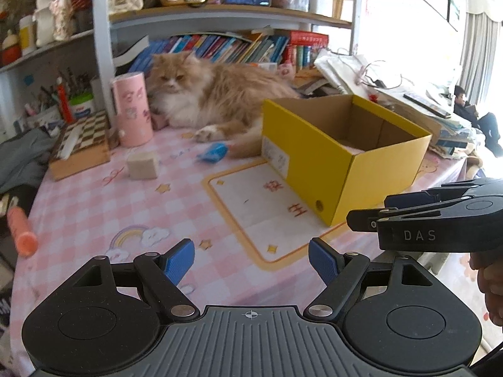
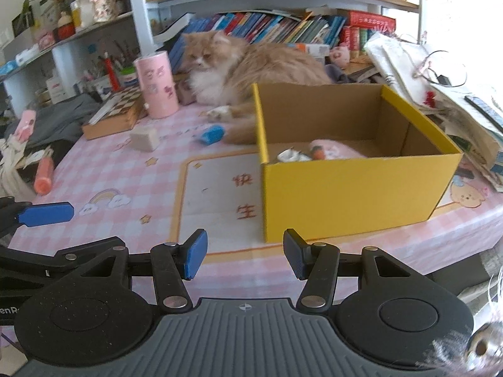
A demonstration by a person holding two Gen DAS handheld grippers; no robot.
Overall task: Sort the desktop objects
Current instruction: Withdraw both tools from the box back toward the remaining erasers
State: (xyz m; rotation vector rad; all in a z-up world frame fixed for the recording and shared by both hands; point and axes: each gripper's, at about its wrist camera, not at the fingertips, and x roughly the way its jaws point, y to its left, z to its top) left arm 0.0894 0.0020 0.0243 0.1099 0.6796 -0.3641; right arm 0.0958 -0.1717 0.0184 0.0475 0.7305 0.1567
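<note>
Near the front edge of the counter, both my grippers hover with nothing in them: my left gripper has its blue pads spread wide, and my right gripper is parted too, though less widely. From the left wrist view the right gripper's black body sits just to the right, stamped "DAS".

Three loose things remain on the pink checked cloth. Far and slightly left of my left gripper lies the blue toy, touching or nearly touching the cat's fur beside its paw. Left of it stands the beige block. At the counter's left edge lies the orange tube, its long axis running near to far.

My judgement is that all three sit on the left side, so my left gripper is the nearer one, and the tube is the closest pick.

On the right stands the yellow box, open-topped, already holding a few small items I can't identify. A white label on its left end is too blurred to read. Orange Chinese characters, "快" and "生", are printed on the cloth beside it.
</note>
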